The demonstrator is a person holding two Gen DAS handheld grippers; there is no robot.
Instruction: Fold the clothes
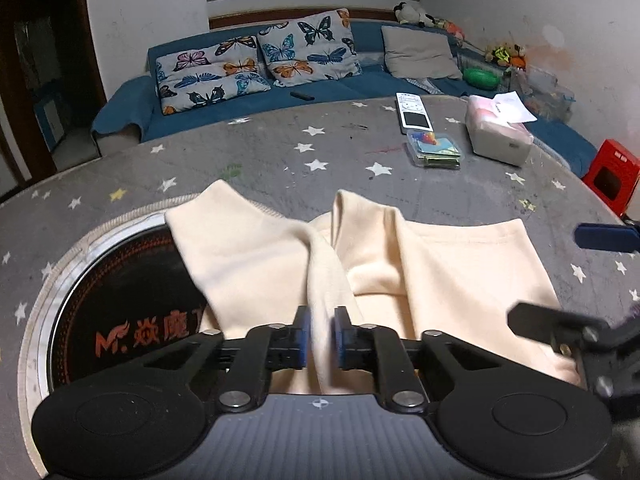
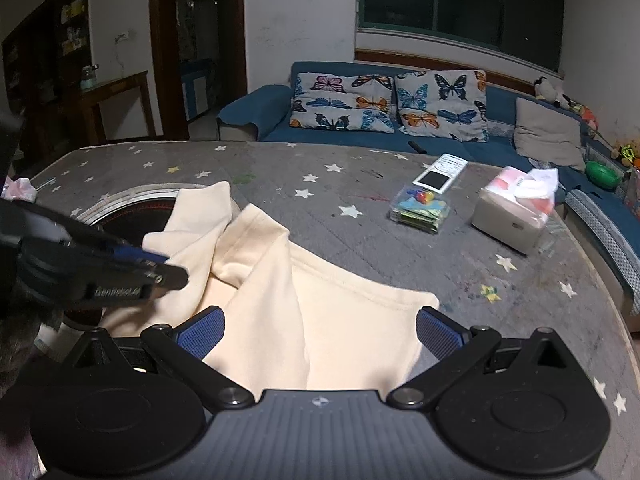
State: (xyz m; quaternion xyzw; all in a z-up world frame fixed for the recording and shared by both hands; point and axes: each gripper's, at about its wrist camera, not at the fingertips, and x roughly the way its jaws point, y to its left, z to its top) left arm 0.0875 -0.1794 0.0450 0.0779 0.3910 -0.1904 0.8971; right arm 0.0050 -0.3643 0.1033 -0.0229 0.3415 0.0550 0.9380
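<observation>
Where ribbed pads (image 1: pixel 305 326) pinch, cream knit (image 1: pixel 256 248) bunches

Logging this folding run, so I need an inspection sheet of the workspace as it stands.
Surface: grey star-print table cover, round cooktop set in.
Job's things: cream garment crumpled, partly over the cooktop.
Clutter: remote control, clear plastic box, tissue box.
Grippers: left gripper shut on a garment fold; right gripper open over the garment.
Cables: nothing seen.
Surroundings: blue sofa, butterfly cushions.
</observation>
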